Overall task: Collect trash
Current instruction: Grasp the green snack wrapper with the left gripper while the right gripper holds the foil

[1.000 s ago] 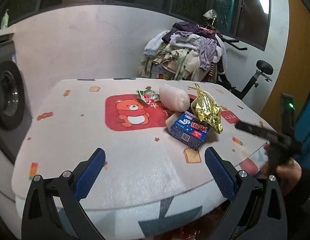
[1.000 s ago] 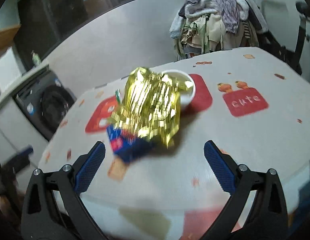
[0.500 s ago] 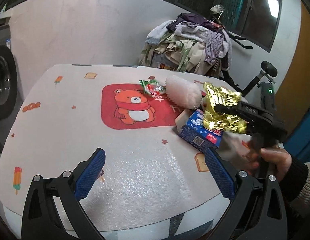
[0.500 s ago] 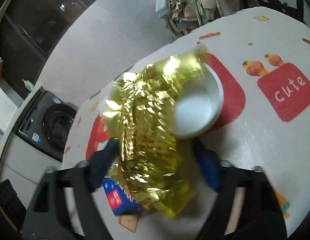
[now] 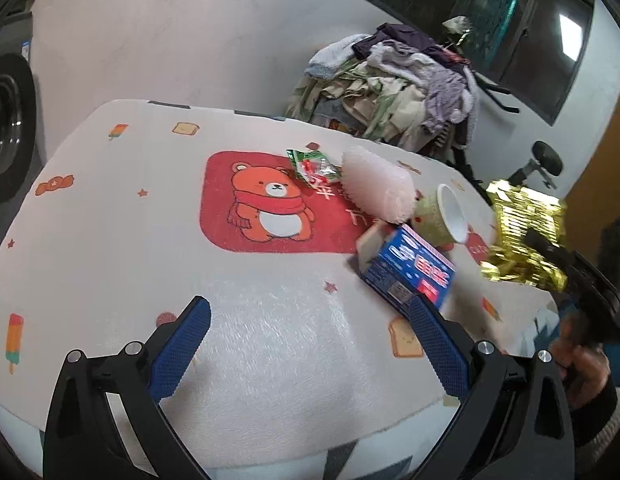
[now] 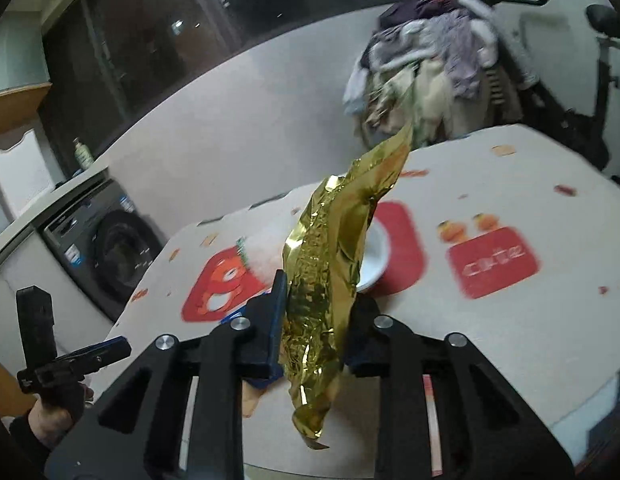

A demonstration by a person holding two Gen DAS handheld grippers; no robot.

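My right gripper (image 6: 316, 304) is shut on a crumpled gold foil wrapper (image 6: 330, 264) and holds it above the table's near right edge; the wrapper also shows in the left wrist view (image 5: 524, 240). My left gripper (image 5: 305, 344) is open and empty over the table's front. On the table lie a blue carton (image 5: 408, 270), a tipped paper cup (image 5: 444, 220), a white foam sleeve (image 5: 376, 190) and a green-red wrapper (image 5: 314, 164).
The table (image 5: 109, 208) has a white cloth with a red bear print. A pile of clothes (image 5: 394, 84) on an exercise bike stands behind it. A washing machine (image 6: 105, 252) is at the left.
My right gripper has closed on the gold wrapper and lifted it off the carton and cup, toward the table's right edge. The cup now shows uncovered. My left gripper has moved slightly forward.
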